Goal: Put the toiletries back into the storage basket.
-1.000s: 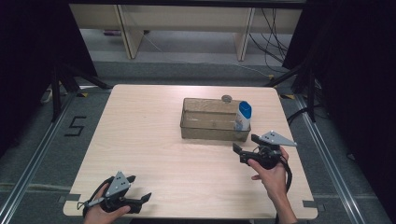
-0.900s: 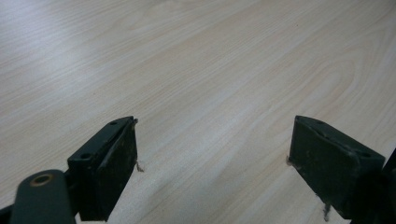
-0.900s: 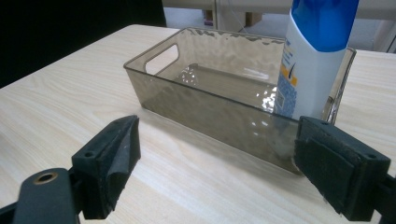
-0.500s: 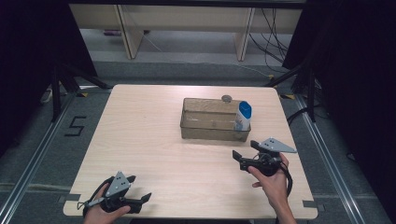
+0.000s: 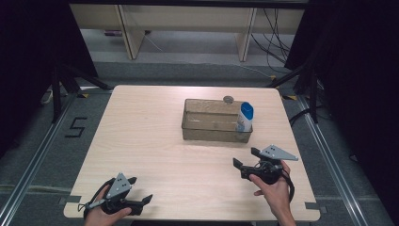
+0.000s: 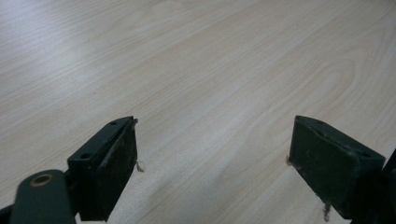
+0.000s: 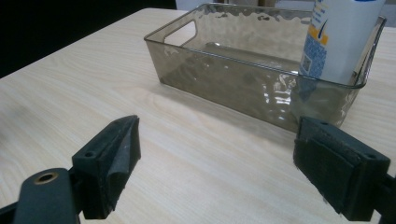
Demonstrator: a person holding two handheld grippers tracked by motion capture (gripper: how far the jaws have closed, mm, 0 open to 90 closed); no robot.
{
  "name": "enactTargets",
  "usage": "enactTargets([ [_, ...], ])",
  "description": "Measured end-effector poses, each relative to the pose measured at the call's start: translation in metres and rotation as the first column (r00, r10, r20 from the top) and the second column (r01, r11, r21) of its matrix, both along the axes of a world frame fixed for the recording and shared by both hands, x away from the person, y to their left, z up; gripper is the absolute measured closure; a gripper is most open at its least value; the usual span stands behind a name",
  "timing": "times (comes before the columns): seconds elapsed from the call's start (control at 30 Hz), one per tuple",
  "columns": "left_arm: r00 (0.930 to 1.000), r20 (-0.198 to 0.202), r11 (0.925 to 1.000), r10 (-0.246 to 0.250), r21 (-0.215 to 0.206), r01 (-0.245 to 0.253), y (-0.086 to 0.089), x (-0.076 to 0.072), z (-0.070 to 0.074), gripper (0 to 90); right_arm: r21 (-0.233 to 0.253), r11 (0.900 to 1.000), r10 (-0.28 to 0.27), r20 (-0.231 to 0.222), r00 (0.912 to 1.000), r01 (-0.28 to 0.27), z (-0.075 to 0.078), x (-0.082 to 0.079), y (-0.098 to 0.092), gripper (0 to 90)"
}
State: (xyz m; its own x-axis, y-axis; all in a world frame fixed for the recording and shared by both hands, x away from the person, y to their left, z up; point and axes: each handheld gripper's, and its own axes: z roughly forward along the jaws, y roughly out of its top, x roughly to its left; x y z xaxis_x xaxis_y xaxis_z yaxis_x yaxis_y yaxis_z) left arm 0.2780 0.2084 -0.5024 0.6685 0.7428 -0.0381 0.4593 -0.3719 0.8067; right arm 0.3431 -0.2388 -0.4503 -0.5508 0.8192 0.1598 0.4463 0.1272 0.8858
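1. Drawing my right gripper (image 5: 245, 158) back from the bin (image 5: 214, 129) toward me, jaws spread and empty; the bottle (image 5: 245, 117) stands in the bin's right end, so I judge placing done.
2. My left gripper (image 5: 139, 192) rests released near the table's (image 5: 141, 127) front edge.
3. Count: one bin, one bottle, one small round thing (image 5: 228, 99) behind the bin.

Pale wooden table (image 5: 141, 132), grey disc (image 5: 228, 99) near its far edge, floor cables (image 5: 275, 33) beyond

Left gripper (image 6: 212, 168) sat low over the bare desk (image 6: 210, 70), jaws spread wide with nothing between them. Pale wood grain ran across; frayed fibres hung off both pads (image 6: 123, 158).
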Motion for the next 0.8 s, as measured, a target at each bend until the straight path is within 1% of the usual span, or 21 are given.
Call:
enactTargets([
  [0.03, 1.0, 0.0, 1.0, 0.001, -0.001, -0.001, 0.0, 0.0, 0.0, 14.8, -0.002, 1.0, 0.006, -0.008, 0.9999, -0.006, 0.0, -0.001, -0.001, 16.0],
  [0.07, 1.0, 0.002, 1.0, 0.001, -0.002, -0.001, 0.0, 0.0, 0.0, 14.8, -0.019, 1.0, 0.012, -0.012, 0.9999, -0.012, 0.0, -0.002, -0.002, 16.0],
  [0.1, 1.0, 0.0, 1.0, 0.0, 0.001, 0.0, 0.0, 0.0, 0.0, 14.8, -0.011, 1.0, 0.003, -0.014, 0.9999, -0.003, 0.0, -0.003, -0.001, 16.0],
  [0.13, 1.0, -0.002, 1.0, -0.004, -0.003, 0.004, 0.0, 0.0, 0.0, 14.8, -0.021, 1.0, 0.015, -0.001, 0.9999, -0.015, 0.0, -0.003, -0.002, 16.0],
  [0.17, 1.0, -0.001, 1.0, -0.002, -0.004, 0.002, 0.0, 0.0, 0.0, 14.8, -0.021, 1.0, 0.014, 0.009, 0.9999, -0.014, 0.0, -0.004, -0.002, 16.0],
  [0.2, 1.0, -0.001, 1.0, -0.002, -0.003, 0.002, 0.0, 0.0, 0.0, 14.8, 0.004, 1.0, 0.007, -0.031, 0.9995, -0.007, 0.0, -0.007, 0.0, 16.0],
  [0.23, 1.0, -0.001, 1.0, -0.002, -0.003, 0.002, 0.0, 0.0, 0.0, 14.8, -0.02, 1.0, 0.012, -0.01, 0.9999, -0.012, 0.0, -0.006, -0.002, 16.0],
  [0.27, 1.0, -0.001, 1.0, -0.003, -0.003, 0.003, 0.0, 0.0, 0.0, 14.8, -0.027, 1.0, 0.016, -0.002, 0.9999, -0.016, 0.0, -0.006, -0.003, 16.0],
  [0.3, 1.0, -0.001, 1.0, -0.002, -0.003, 0.002, 0.0, 0.0, 0.0, 14.8, 0.002, 1.0, 0.009, -0.014, 0.9999, -0.009, -0.001, -0.008, -0.001, 16.0],
  [0.33, 1.0, -0.001, 1.0, 0.0, -0.008, 0.0, 0.0, 0.0, -0.001, 14.8, -0.011, 1.0, 0.014, 0.007, 0.9999, -0.014, -0.001, -0.008, -0.003, 16.0],
  [0.4, 1.0, -0.001, 1.0, 0.0, -0.007, 0.0, 0.0, 0.0, 0.0, 14.8, -0.004, 1.0, 0.018, 0.005, 0.9998, -0.018, -0.001, -0.01, -0.004, 16.0],
  [0.43, 1.0, -0.001, 1.0, 0.0, -0.008, 0.0, 0.0, 0.0, -0.001, 14.8, 0.004, 1.0, 0.016, -0.012, 0.9998, -0.016, -0.001, -0.013, -0.004, 16.0],
  [0.53, 1.0, -0.001, 1.0, 0.0, -0.008, 0.0, 0.0, 0.0, -0.001, 14.8, -0.003, 1.0, 0.022, -0.005, 0.9998, -0.022, -0.001, -0.015, -0.005, 16.0],
  [0.57, 1.0, -0.002, 1.0, -0.001, -0.008, 0.0, 0.0, 0.0, -0.001, 14.8, 0.003, 1.0, 0.026, -0.014, 0.9995, -0.026, -0.001, -0.016, -0.004, 16.0],
  [0.6, 1.0, -0.003, 1.0, -0.001, -0.008, 0.001, 0.0, 0.0, -0.001, 14.8, -0.009, 1.0, 0.02, 0.007, 0.9998, -0.02, -0.002, -0.016, -0.005, 15.9],
  [0.63, 1.0, -0.003, 1.0, 0.0, -0.008, 0.0, 0.0, 0.0, -0.001, 14.8, -0.01, 1.0, 0.012, -0.008, 0.9999, -0.012, -0.002, -0.018, -0.004, 15.8],
  [0.67, 1.0, -0.004, 1.0, -0.001, -0.007, 0.001, 0.0, 0.0, -0.001, 14.8, -0.006, 1.0, 0.028, -0.013, 0.9995, -0.028, -0.002, -0.019, -0.005, 15.7],
  [0.7, 1.0, -0.004, 1.0, -0.001, -0.006, 0.001, 0.0, 0.0, -0.001, 14.8, 0.008, 0.999, 0.036, -0.005, 0.9993, -0.036, -0.004, -0.018, -0.004, 15.7],
  [0.73, 1.0, -0.004, 1.0, 0.0, -0.007, 0.0, 0.0, 0.0, -0.001, 14.8, 0.006, 1.0, 0.021, -0.023, 0.9995, -0.021, -0.004, -0.021, -0.003, 15.7],
  [0.77, 1.0, -0.003, 1.0, -0.001, 0.001, 0.001, 0.0, 0.001, -0.001, 14.8, -0.009, 0.999, 0.037, -0.014, 0.9992, -0.037, -0.004, -0.021, -0.005, 15.6],
  [0.8, 1.0, -0.003, 0.9996, -0.009, 0.025, 0.009, 0.002, 0.001, 0.0, 14.8, 0.012, 0.999, 0.033, -0.02, 0.9992, -0.033, -0.005, -0.022, -0.003, 15.6],
])
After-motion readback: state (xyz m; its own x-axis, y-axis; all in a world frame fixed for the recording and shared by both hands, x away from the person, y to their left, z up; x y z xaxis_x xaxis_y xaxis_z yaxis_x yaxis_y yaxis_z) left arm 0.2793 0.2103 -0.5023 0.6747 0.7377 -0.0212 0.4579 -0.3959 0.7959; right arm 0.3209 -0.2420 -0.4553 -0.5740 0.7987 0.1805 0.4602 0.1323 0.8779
